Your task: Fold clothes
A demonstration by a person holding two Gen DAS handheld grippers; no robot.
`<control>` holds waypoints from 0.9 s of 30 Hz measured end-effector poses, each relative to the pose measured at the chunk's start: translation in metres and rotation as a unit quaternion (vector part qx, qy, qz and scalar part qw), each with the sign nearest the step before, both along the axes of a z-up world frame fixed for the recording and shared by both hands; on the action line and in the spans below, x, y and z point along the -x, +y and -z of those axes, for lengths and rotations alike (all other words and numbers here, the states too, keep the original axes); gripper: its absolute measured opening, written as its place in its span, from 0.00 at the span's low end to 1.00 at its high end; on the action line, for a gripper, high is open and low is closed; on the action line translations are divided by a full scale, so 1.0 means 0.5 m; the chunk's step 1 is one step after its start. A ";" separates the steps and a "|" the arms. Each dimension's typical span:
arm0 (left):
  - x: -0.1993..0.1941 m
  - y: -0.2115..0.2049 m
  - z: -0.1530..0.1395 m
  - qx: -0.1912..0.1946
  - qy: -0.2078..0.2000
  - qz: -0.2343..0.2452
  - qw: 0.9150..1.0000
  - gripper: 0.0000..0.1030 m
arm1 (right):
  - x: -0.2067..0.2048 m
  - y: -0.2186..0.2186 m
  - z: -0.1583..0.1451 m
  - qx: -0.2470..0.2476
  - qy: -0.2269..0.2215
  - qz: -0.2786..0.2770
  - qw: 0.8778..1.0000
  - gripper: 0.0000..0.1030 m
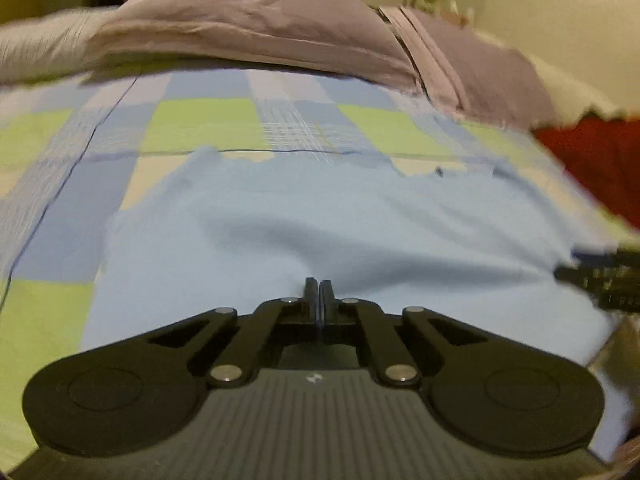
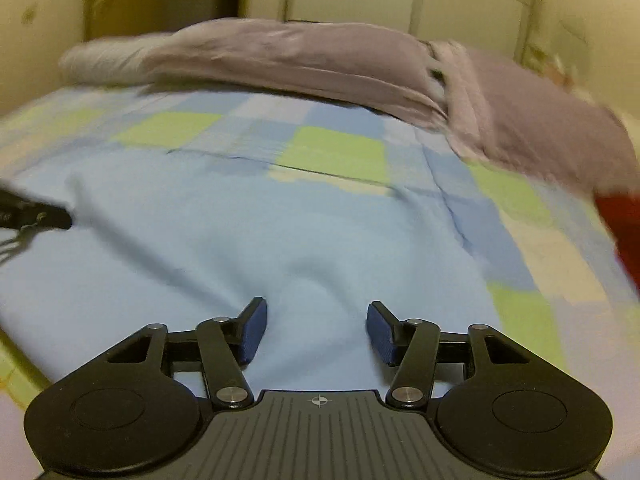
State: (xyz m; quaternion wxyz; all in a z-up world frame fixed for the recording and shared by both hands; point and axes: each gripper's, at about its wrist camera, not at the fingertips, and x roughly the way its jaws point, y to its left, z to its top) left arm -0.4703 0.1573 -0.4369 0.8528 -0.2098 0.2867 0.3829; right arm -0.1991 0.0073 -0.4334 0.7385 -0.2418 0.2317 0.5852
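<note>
1. Left wrist view: the surface is a bed covered by a checked bedspread [image 1: 200,124] in blue, green and cream squares. A light blue garment [image 1: 320,220] lies spread flat on the bedspread, on the near side of the purple pillow [image 1: 248,28].
2. The left gripper [image 1: 319,296] has its jaws pressed together at the near edge of the garment. A thin blue line shows between the pads, but whether this is pinched cloth cannot be told.
3. A second purple pillow [image 1: 480,68] lies to the right of the first; a grey-white cushion [image 1: 44,48] lies to its left. A red cloth [image 1: 600,160] is cut off at the right border. Pale walls stand behind the pillows. The whole view is motion-blurred.
4. A black device [image 1: 604,276] enters at the right edge, touching the garment; it is blurred and cropped.
5. Right wrist view: the right gripper [image 2: 316,330] is released, its blue pads [image 2: 252,332] set wide apart, low over the garment [image 2: 280,248].
6. The bedspread [image 2: 336,152] extends beyond the garment toward the pillow [image 2: 300,56]. A black tip [image 2: 36,216], cropped at the left edge, meets the garment.
</note>
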 end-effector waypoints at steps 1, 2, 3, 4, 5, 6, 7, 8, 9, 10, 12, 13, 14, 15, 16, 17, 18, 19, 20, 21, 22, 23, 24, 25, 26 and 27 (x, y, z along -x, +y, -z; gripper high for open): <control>0.016 -0.001 -0.007 -0.008 0.009 -0.016 1.000 0.03 | -0.009 -0.015 -0.005 -0.002 0.005 0.008 1.000 0.52; 0.031 -0.003 -0.014 -0.016 0.017 -0.033 0.999 0.03 | -0.018 -0.030 -0.011 -0.004 0.010 0.015 1.000 0.52; 0.050 -0.004 -0.021 -0.018 0.020 -0.049 0.998 0.03 | -0.027 -0.045 -0.016 -0.006 0.015 0.023 1.000 0.52; 0.078 -0.007 -0.031 -0.005 0.001 -0.062 0.998 0.05 | -0.037 -0.061 -0.021 -0.008 0.019 0.031 0.999 0.52; 0.105 -0.015 -0.039 0.014 -0.026 -0.071 0.997 0.06 | -0.038 -0.073 -0.024 -0.010 0.022 0.036 0.999 0.52; 0.129 -0.023 -0.046 0.028 -0.048 -0.078 0.995 0.06 | -0.030 -0.082 -0.024 -0.010 0.022 0.038 0.999 0.52; 0.143 -0.033 -0.051 0.033 -0.059 -0.079 0.995 0.06 | -0.023 -0.091 -0.023 -0.010 0.022 0.039 0.999 0.52; 0.154 -0.043 -0.052 0.035 -0.061 -0.080 0.994 0.06 | -0.015 -0.100 -0.023 -0.011 0.022 0.041 0.999 0.52; 0.154 -0.054 -0.044 0.031 -0.039 -0.082 0.995 0.07 | -0.008 -0.109 -0.023 -0.011 0.021 0.043 0.999 0.52; 0.154 -0.064 -0.035 0.027 -0.017 -0.084 0.996 0.08 | 0.000 -0.118 -0.023 -0.011 0.021 0.045 0.999 0.52; 0.164 -0.078 -0.027 0.028 -0.007 -0.096 0.995 0.10 | 0.015 -0.137 -0.022 -0.012 0.021 0.048 0.999 0.50; 0.172 -0.084 -0.025 0.031 -0.012 -0.105 0.994 0.09 | 0.023 -0.146 -0.022 -0.012 0.021 0.050 0.998 0.45; 0.179 -0.088 -0.027 0.032 -0.014 -0.114 0.993 0.09 | 0.023 -0.157 -0.021 -0.019 0.026 0.052 0.998 0.43; 0.179 -0.092 -0.039 0.029 -0.010 -0.122 0.992 0.09 | 0.018 -0.168 -0.026 -0.025 0.031 0.058 0.998 0.42; 0.179 -0.097 -0.052 0.023 -0.005 -0.130 0.991 0.08 | 0.017 -0.175 -0.038 -0.020 0.030 0.068 0.997 0.40; 0.179 -0.104 -0.064 0.017 -0.003 -0.137 0.990 0.10 | 0.016 -0.181 -0.051 -0.020 0.030 0.078 0.996 0.40; 0.176 -0.114 -0.074 0.013 -0.007 -0.138 0.990 0.10 | 0.016 -0.188 -0.065 -0.025 0.031 0.088 0.995 0.40; 0.171 -0.121 -0.080 0.012 -0.008 -0.138 0.990 0.10 | 0.016 -0.194 -0.079 -0.031 0.032 0.098 0.994 0.40; 0.161 -0.122 -0.072 0.017 0.001 -0.136 0.991 0.13 | 0.017 -0.202 -0.089 -0.040 0.039 0.102 0.993 0.40; 0.152 -0.124 -0.065 0.022 0.011 -0.134 0.991 0.15 | 0.018 -0.209 -0.090 -0.049 0.051 0.099 0.993 0.40; 0.143 -0.125 -0.057 0.026 0.020 -0.132 0.991 0.15 | 0.018 -0.207 -0.083 -0.042 0.059 0.101 0.992 0.40; 0.135 -0.128 -0.051 0.029 0.028 -0.131 0.990 0.15 | 0.019 -0.198 -0.069 -0.025 0.061 0.107 0.992 0.40; 0.132 -0.137 -0.048 0.026 0.031 -0.136 0.990 0.15 | 0.022 -0.195 -0.062 -0.013 0.063 0.112 0.992 0.40; 0.130 -0.146 -0.047 0.025 0.035 -0.141 0.989 0.15 | 0.027 -0.200 -0.063 -0.009 0.064 0.118 0.991 0.40; 0.129 -0.156 -0.051 0.029 0.039 -0.144 0.988 0.15 | 0.032 -0.204 -0.064 -0.004 0.065 0.124 0.990 0.40; 0.129 -0.166 -0.054 0.035 0.038 -0.147 0.988 0.15 | 0.037 -0.209 -0.064 0.000 0.066 0.130 0.989 0.40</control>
